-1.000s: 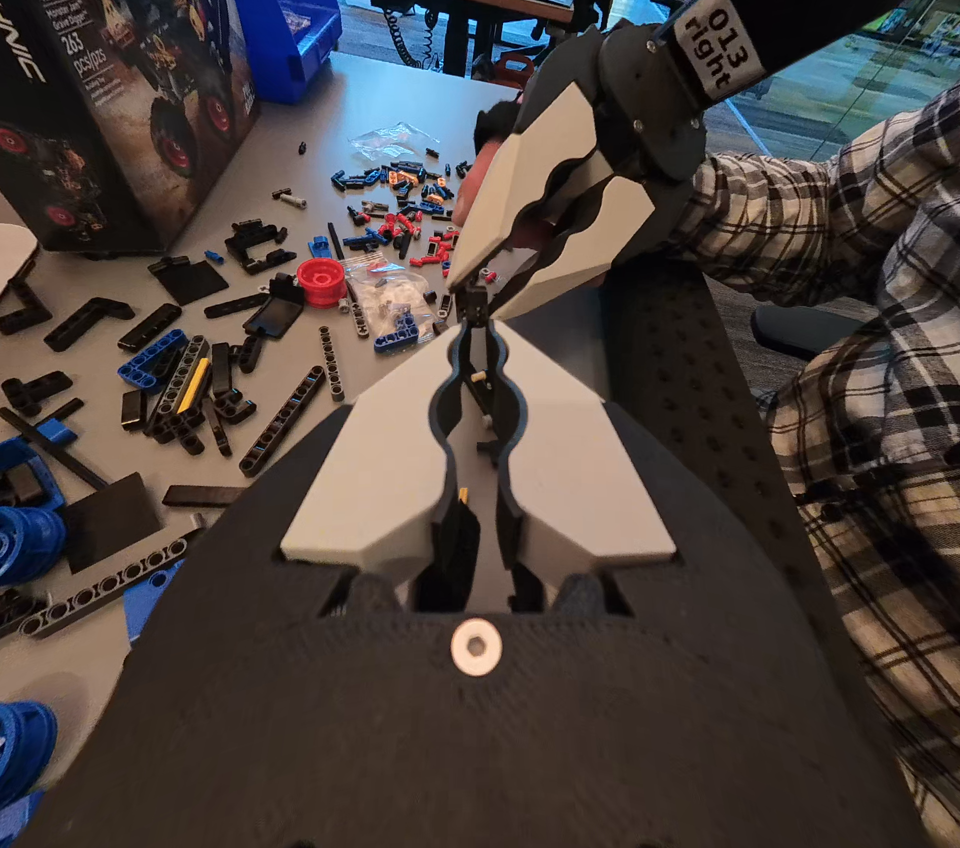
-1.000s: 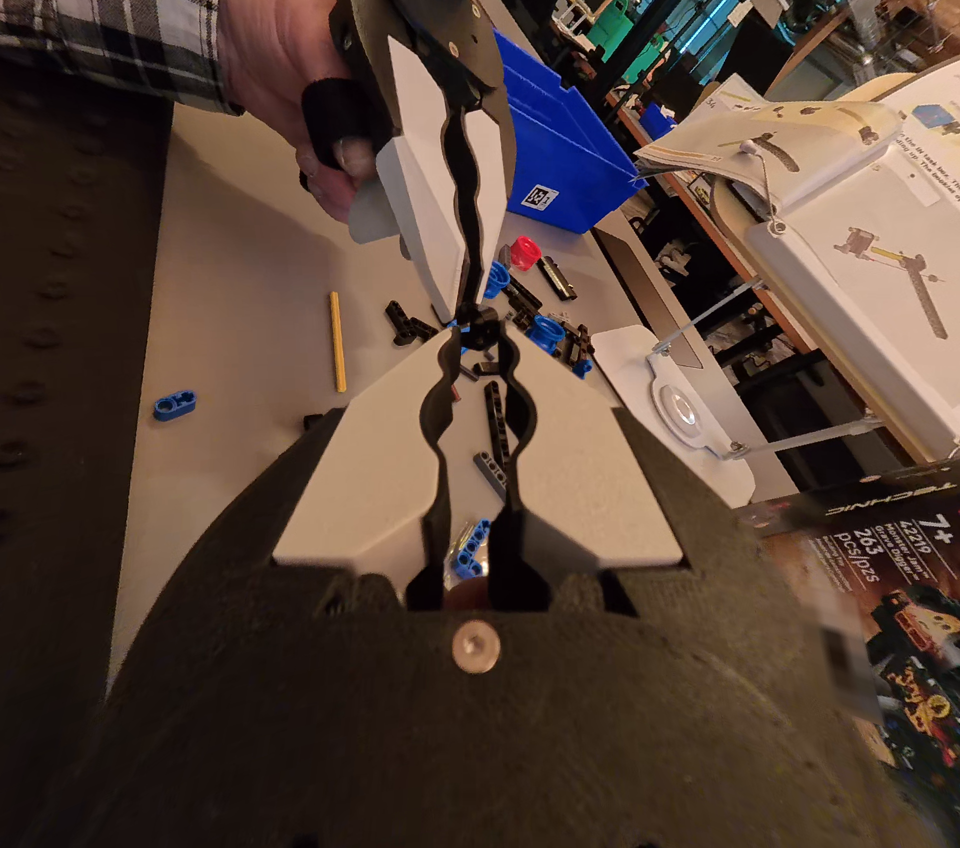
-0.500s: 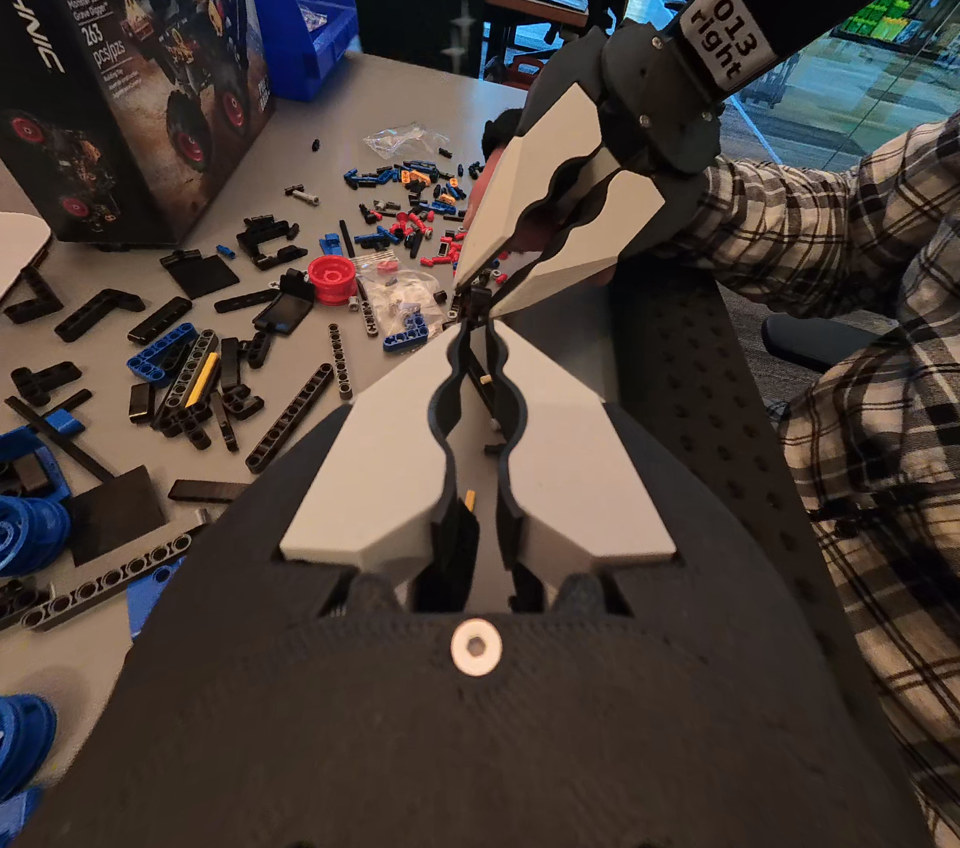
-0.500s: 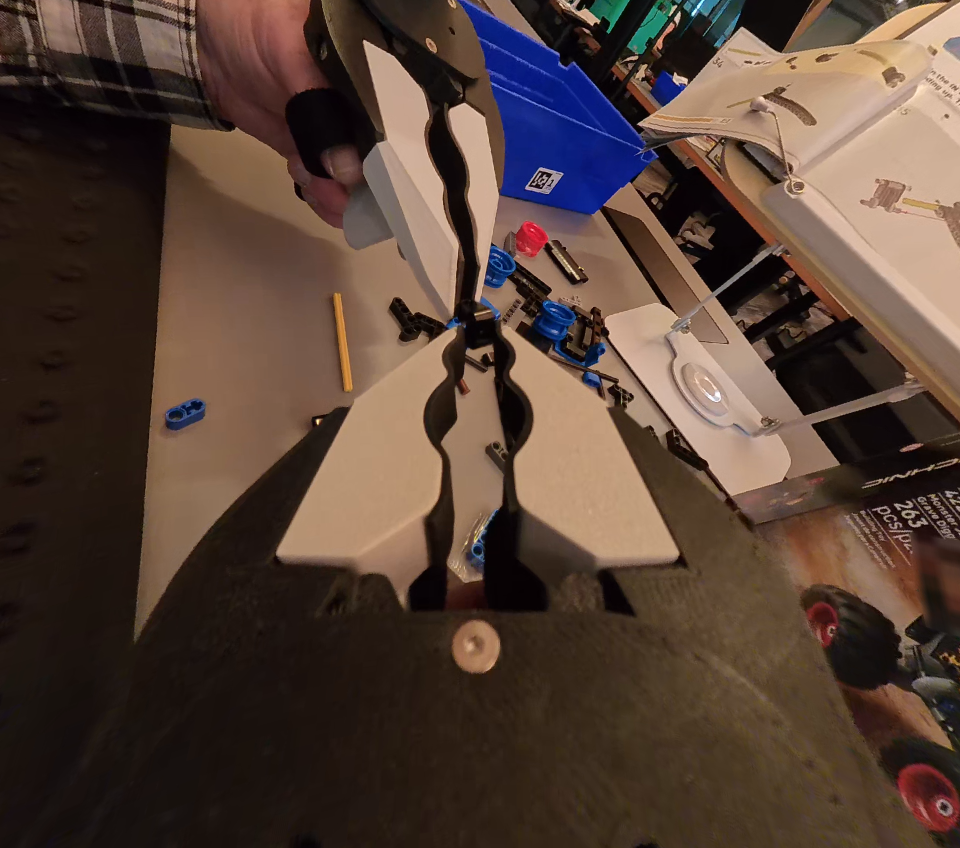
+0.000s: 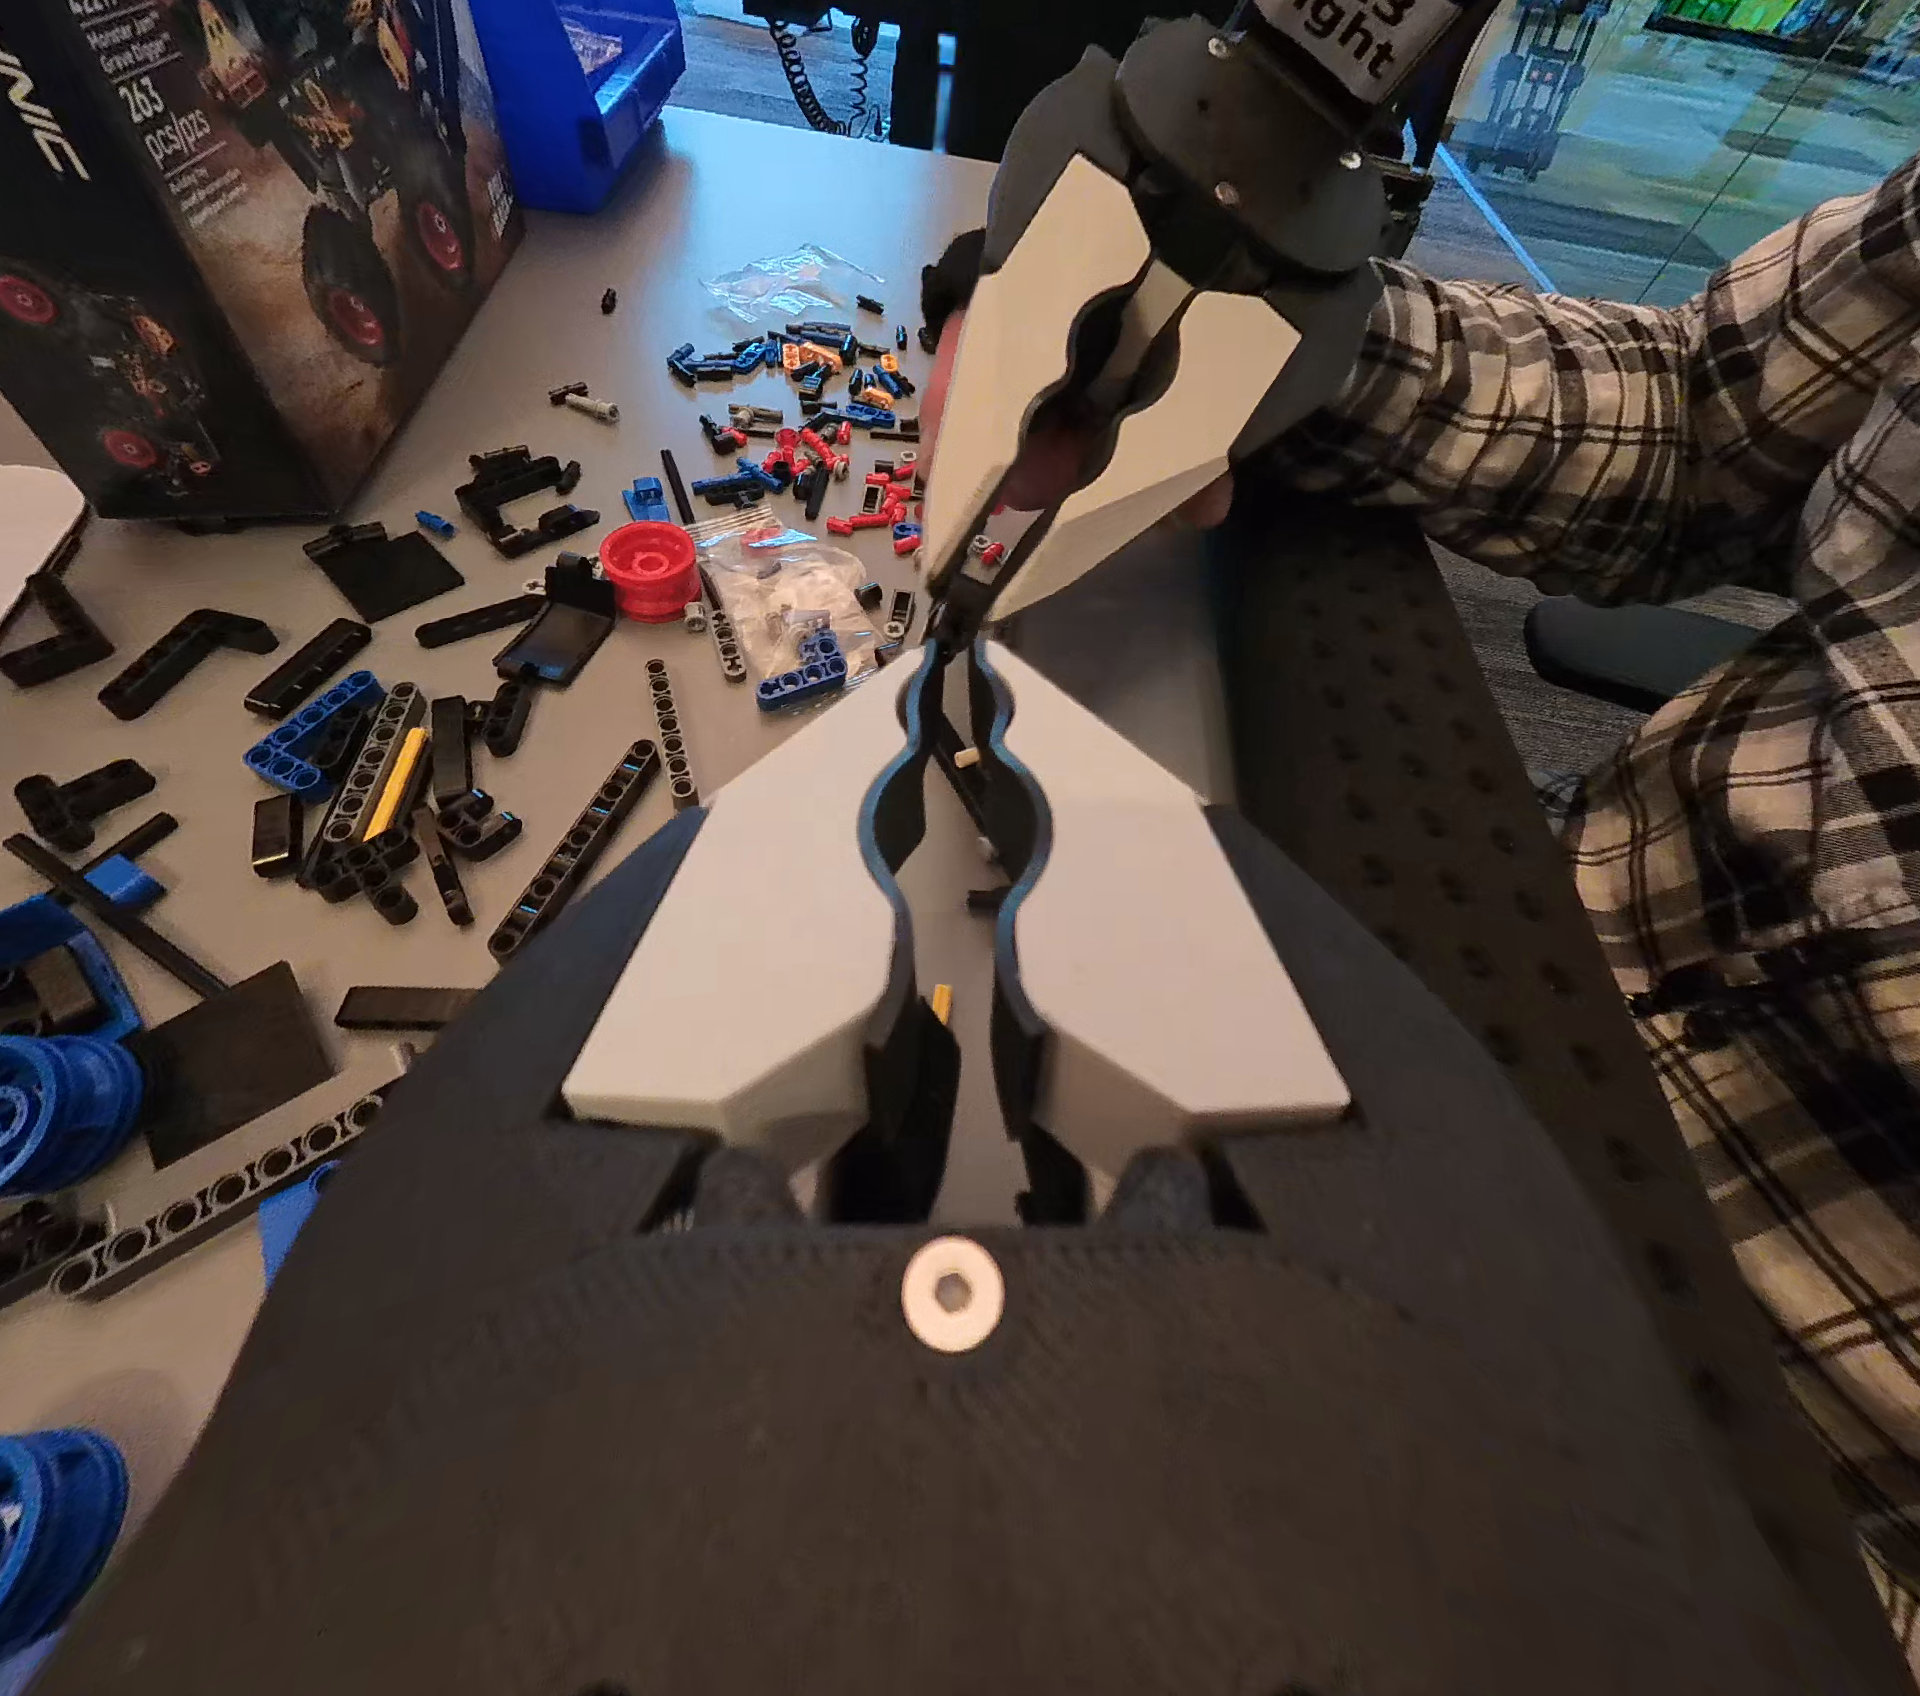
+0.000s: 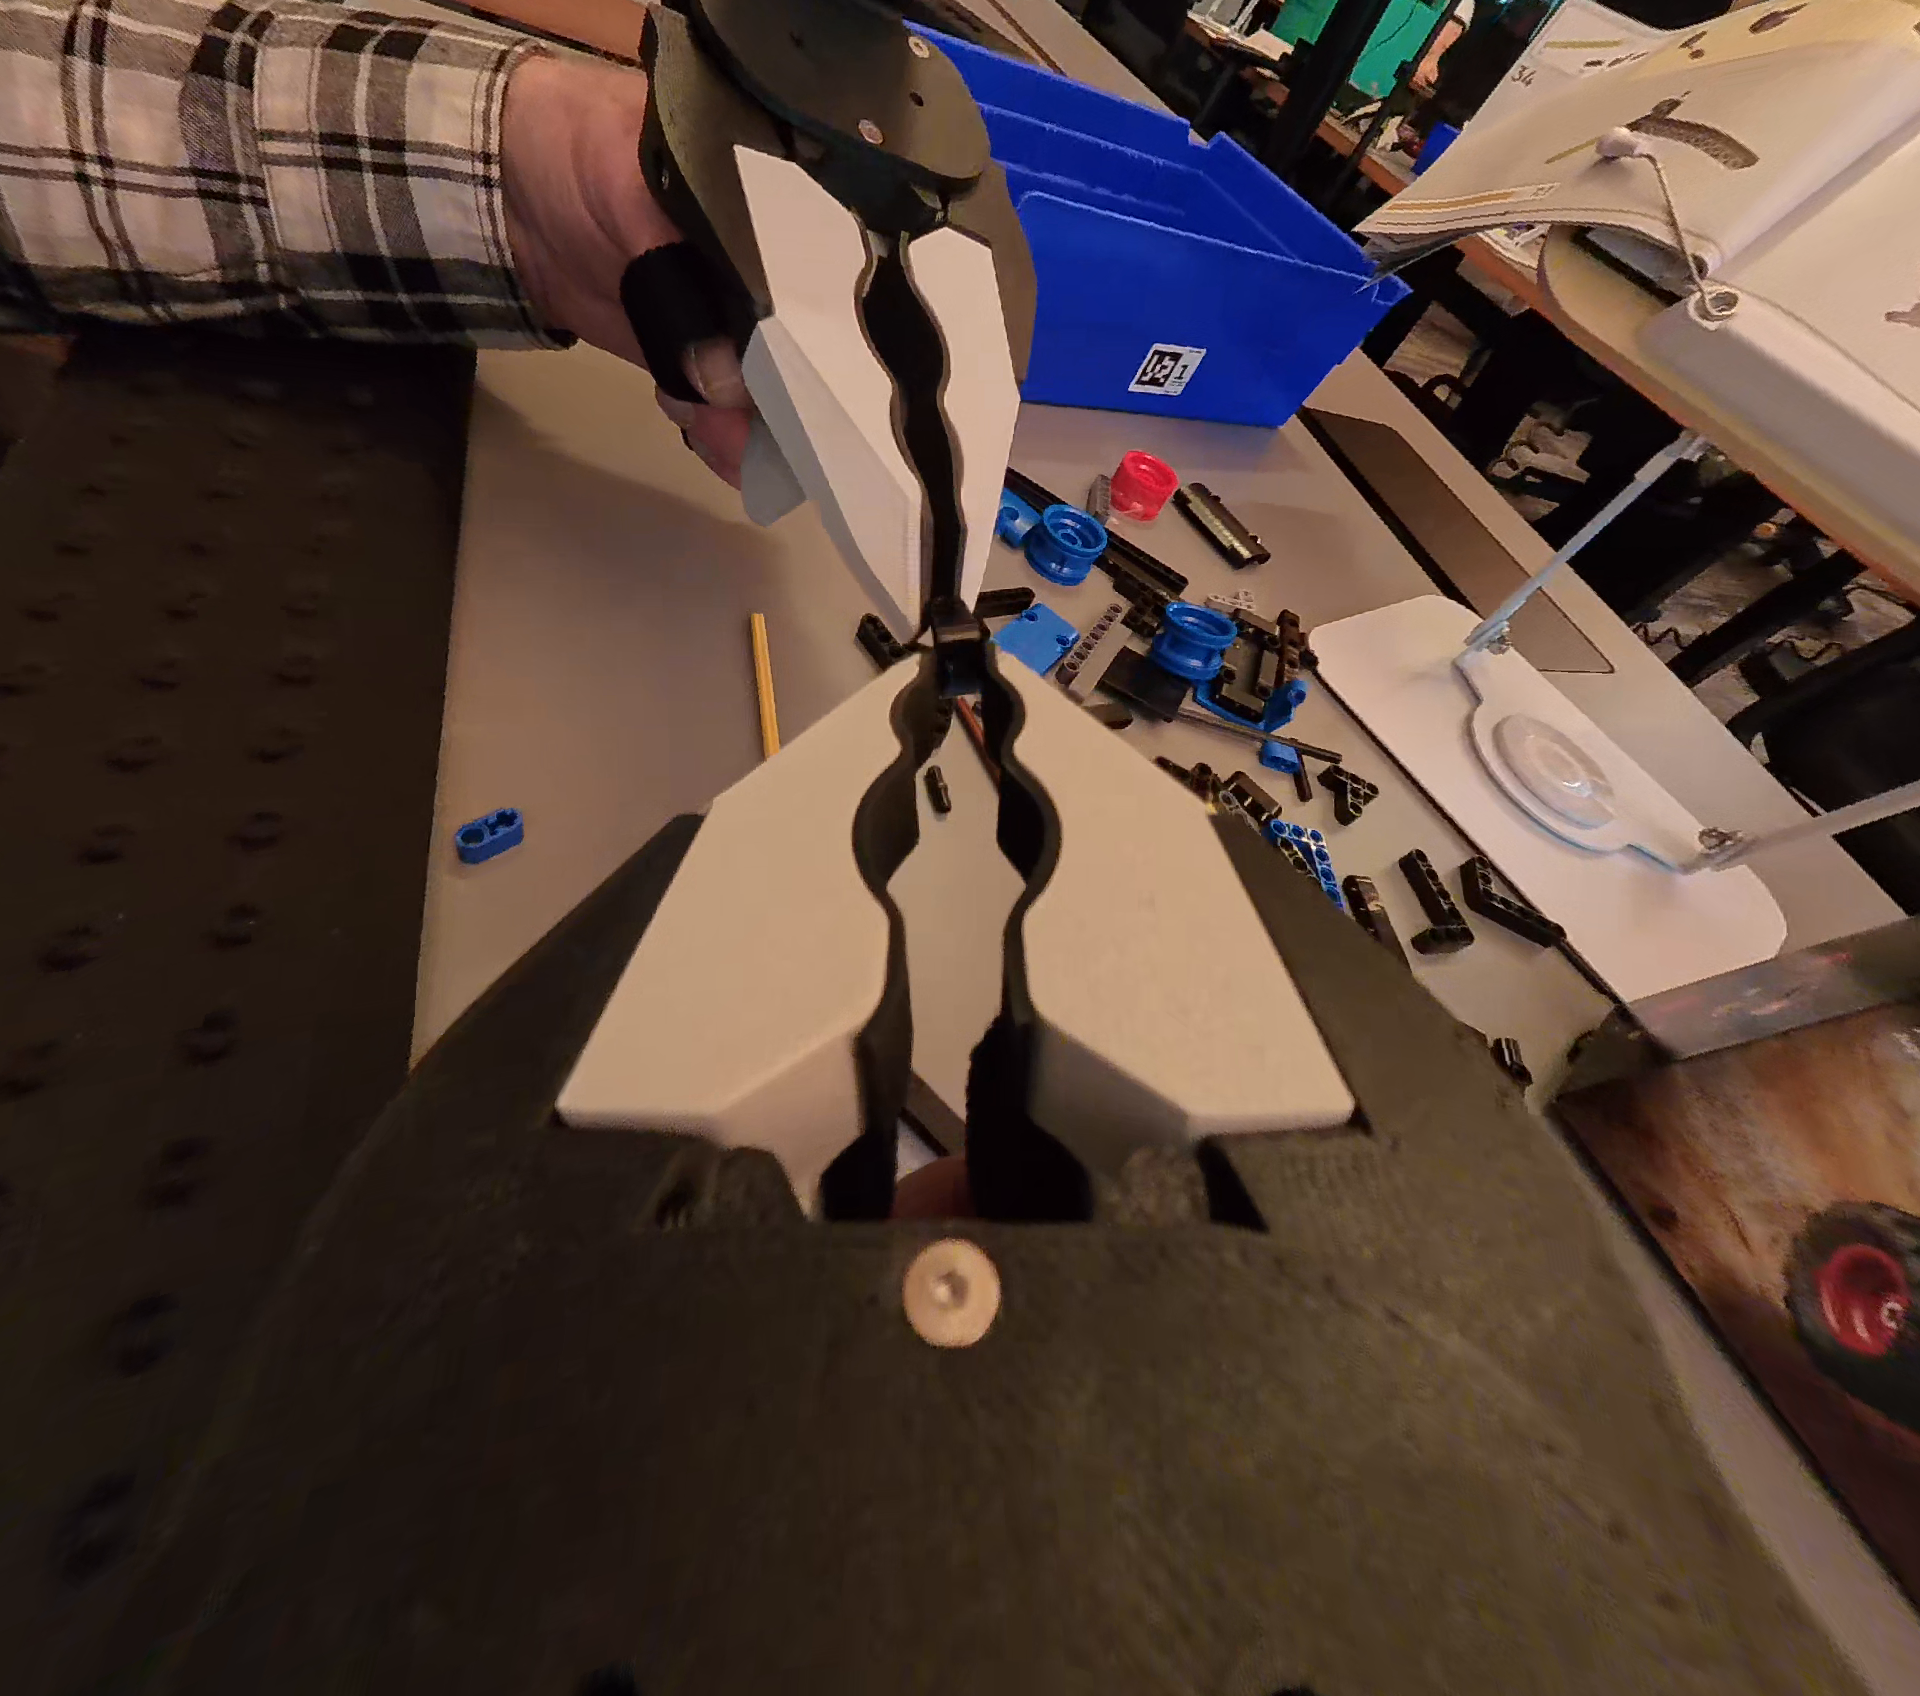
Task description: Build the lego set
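Grippers meet tip to tip: left gripper [image 5: 954,654] and right gripper [image 6: 958,667] both pinch one small black piece [image 6: 956,644], long axis running 12-to-6 o'clock above the bench [image 6: 603,607].

A grey table [image 5: 644,212] carries the scatter of parts. At its far left stands the set's box [image 5: 239,119], with a blue bin [image 5: 561,77] beyond it. A red wheel hub [image 5: 646,571] lies mid-table beside a clear bag of small pieces [image 5: 790,597]. Farther off sits a heap of little red, blue and black pins [image 5: 810,431]. Long black beams [image 5: 571,846] lie nearer, a yellow one [image 5: 397,782] among them (partly covered). Blue wheels [image 5: 52,1116] rest at the near left edge. A black perforated mat [image 5: 1382,773] covers the right side.
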A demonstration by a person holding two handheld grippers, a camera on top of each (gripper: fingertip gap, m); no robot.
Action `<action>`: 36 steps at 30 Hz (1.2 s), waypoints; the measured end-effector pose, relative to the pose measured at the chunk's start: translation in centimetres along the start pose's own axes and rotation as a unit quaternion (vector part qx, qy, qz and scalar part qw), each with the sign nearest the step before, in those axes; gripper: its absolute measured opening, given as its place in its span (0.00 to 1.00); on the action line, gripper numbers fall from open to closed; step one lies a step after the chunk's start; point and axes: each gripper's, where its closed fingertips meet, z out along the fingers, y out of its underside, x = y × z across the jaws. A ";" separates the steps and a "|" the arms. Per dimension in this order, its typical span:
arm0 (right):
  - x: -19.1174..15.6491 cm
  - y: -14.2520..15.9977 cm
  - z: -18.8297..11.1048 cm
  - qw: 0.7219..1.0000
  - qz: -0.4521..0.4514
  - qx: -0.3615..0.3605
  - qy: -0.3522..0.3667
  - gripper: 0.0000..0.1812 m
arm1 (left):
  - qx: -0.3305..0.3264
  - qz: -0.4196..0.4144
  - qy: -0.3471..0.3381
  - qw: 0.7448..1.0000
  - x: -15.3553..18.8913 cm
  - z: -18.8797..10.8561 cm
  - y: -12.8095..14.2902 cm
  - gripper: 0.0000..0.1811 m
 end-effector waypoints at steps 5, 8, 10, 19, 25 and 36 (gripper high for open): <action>-0.2 -0.1 -0.2 1.000 0.004 0.004 -0.010 0.04 | -0.002 0.002 -0.001 1.000 -0.1 0.0 0.1 0.00; -0.6 -0.5 -0.4 0.999 0.013 0.017 -0.026 0.01 | -0.004 0.005 -0.001 1.000 -0.1 0.1 0.3 0.00; -0.5 -0.4 -0.4 1.000 0.012 0.014 -0.023 0.00 | -0.001 0.006 -0.002 1.000 -0.2 0.1 0.2 0.00; -0.4 0.0 -0.2 1.000 0.010 0.005 -0.015 0.00 | -0.001 -0.003 -0.002 1.000 -0.3 0.4 0.3 0.00; -0.3 0.1 -0.1 1.000 0.012 0.001 -0.014 0.00 | -0.003 -0.004 -0.002 1.000 -0.3 0.5 0.5 0.00; -0.2 0.0 -0.2 0.999 0.029 0.009 -0.015 0.04 | 0.004 0.009 -0.007 1.000 -0.1 0.6 0.2 0.00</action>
